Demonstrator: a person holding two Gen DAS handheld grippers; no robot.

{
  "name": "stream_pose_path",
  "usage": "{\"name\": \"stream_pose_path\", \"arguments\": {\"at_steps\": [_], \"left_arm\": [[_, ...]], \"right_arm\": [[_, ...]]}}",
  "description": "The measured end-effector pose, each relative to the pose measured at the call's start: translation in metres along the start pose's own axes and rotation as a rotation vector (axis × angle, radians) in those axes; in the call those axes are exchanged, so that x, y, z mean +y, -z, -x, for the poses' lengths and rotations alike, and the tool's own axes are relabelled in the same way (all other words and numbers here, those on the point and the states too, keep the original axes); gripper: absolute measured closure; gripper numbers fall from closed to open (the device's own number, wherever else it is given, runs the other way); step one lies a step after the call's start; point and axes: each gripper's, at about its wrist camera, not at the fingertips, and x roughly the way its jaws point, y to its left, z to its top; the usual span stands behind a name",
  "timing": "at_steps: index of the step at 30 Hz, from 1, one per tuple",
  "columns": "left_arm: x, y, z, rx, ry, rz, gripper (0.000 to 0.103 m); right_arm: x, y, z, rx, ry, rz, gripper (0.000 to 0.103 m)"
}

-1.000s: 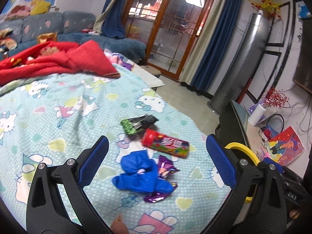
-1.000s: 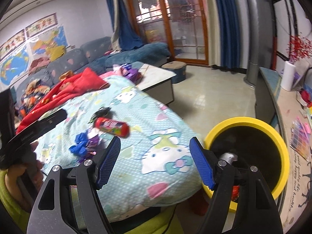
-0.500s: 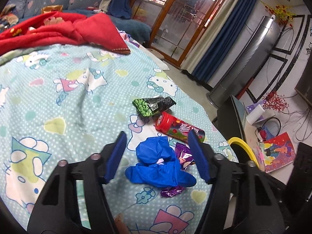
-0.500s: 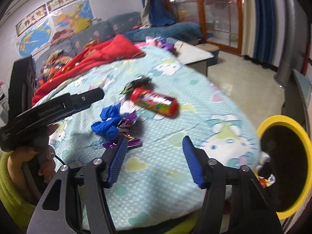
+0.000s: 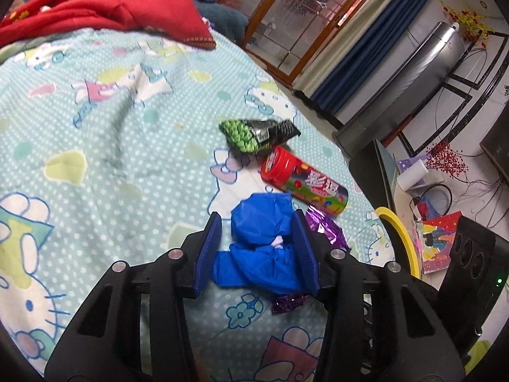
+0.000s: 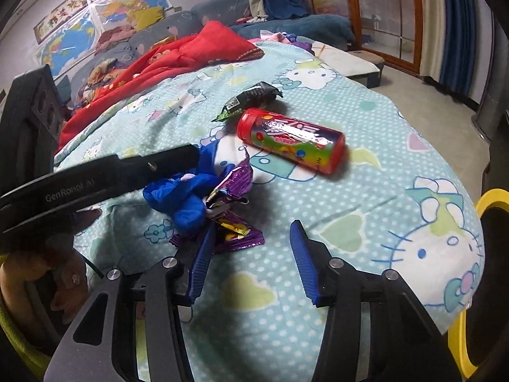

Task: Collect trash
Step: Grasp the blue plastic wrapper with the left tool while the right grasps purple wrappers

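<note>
A crumpled blue bag lies on the Hello Kitty bedsheet, between the closing jaws of my left gripper. The right pad grazes it and the left pad stands just clear. Beside it lie purple wrappers, a red-lidded candy tube and a green-black snack bag. In the right wrist view a left gripper finger lies over the blue bag. My right gripper hovers over the sheet with its jaws closing on nothing, its left pad next to a purple wrapper. The candy tube lies beyond.
A yellow-rimmed bin stands past the bed's right edge, its rim also showing in the left wrist view. A red blanket covers the far end. A black speaker and a cluttered low shelf stand to the right. A hand holds the left gripper.
Both grippers have sunk toward the bed and narrowed their jaws. The left one now straddles the blue bag. The right one swung left from the bin to the trash pile.
</note>
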Motion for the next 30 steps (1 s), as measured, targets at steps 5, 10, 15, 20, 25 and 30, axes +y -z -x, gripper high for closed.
{"name": "stream_pose_path", "arguments": {"at_steps": [5, 10, 15, 20, 25, 30], "left_arm": [[0.002, 0.002, -0.003, 0.016, 0.006, 0.007, 0.073], [0.0, 0.002, -0.005, 0.026, 0.013, 0.0, 0.082], [-0.002, 0.003, -0.006, 0.029, 0.019, -0.006, 0.087], [-0.002, 0.003, -0.006, 0.028, 0.021, -0.006, 0.088], [-0.001, 0.001, -0.003, 0.018, 0.033, 0.005, 0.089], [0.0, -0.002, 0.008, -0.013, 0.051, 0.013, 0.09]], "right_arm": [[0.004, 0.004, -0.001, -0.005, -0.019, 0.023, 0.062], [0.007, 0.005, -0.002, -0.007, -0.03, 0.037, 0.068], [0.007, 0.006, 0.0, -0.006, -0.028, 0.054, 0.074], [0.007, 0.009, 0.004, -0.006, -0.004, 0.064, 0.084], [0.015, 0.017, 0.006, 0.01, -0.014, 0.097, 0.102], [0.014, 0.017, 0.015, -0.022, -0.003, 0.093, 0.101]]}}
